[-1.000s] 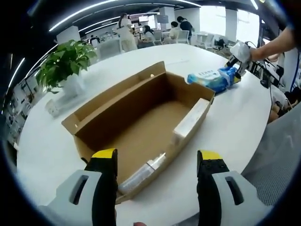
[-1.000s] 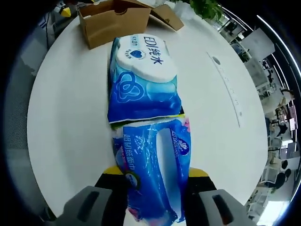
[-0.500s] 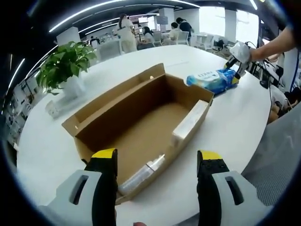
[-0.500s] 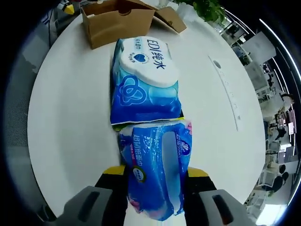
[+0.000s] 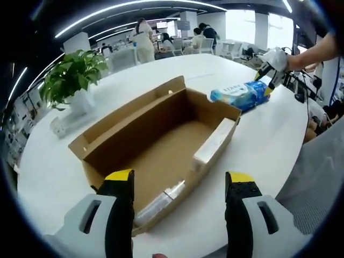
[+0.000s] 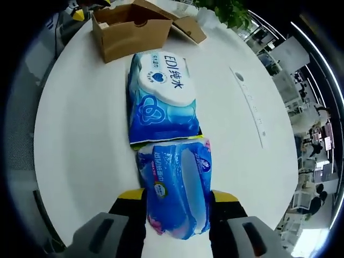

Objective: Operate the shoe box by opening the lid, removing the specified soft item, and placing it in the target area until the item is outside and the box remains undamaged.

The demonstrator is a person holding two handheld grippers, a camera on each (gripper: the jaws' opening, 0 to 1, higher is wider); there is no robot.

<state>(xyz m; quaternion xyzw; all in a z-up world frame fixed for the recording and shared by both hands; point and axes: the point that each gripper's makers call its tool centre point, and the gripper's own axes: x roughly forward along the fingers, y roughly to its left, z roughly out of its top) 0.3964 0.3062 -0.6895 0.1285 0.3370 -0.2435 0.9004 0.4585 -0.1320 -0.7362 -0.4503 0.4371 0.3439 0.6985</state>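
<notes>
A big office with desks and people sits behind a round white tabletop (image 5: pixel 48 161). The right tongs (image 6: pixel 176 194) pinch a blue pack (image 6: pixel 177 188) lying on the tabletop, outside the box (image 5: pixel 156 145). Its far end touches a second pack (image 6: pixel 160 97). The left tongs (image 5: pixel 180 177) are spread wide over the near end of the open box, holding nothing. A plant (image 5: pixel 72 70) stands beyond the box. In the left gripper view the packs look small and far off.
</notes>
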